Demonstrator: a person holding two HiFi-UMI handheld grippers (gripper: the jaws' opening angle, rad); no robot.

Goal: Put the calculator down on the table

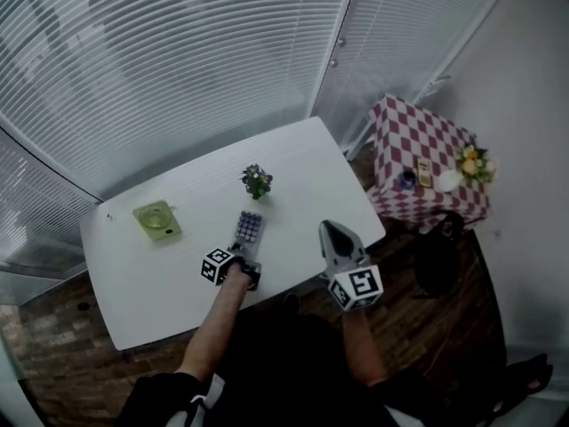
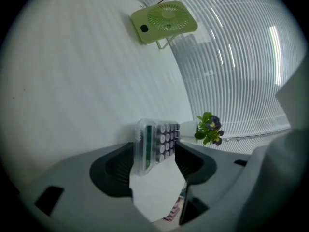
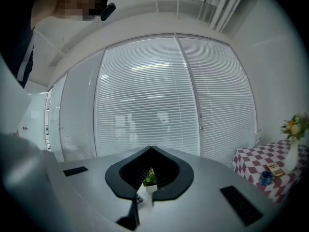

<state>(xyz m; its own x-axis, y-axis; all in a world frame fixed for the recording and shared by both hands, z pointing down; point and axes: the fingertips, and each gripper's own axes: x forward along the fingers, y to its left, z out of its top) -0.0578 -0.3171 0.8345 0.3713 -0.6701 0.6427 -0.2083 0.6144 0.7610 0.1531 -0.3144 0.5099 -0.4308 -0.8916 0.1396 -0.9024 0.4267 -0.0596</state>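
Round-keyed calculator (image 2: 161,138), seemingly clear-cased plastic, within wide-parted left gripper (image 2: 155,149)

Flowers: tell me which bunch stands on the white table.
The small purple-flowered plant, just beyond the calculator. The yellow bunch stands on the checked side table instead.

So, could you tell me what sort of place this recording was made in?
Probably an office or meeting room: tall white venetian blinds cover the windows, a white table holds a green desk fan and a calculator, and a checked-cloth side table stands nearby.
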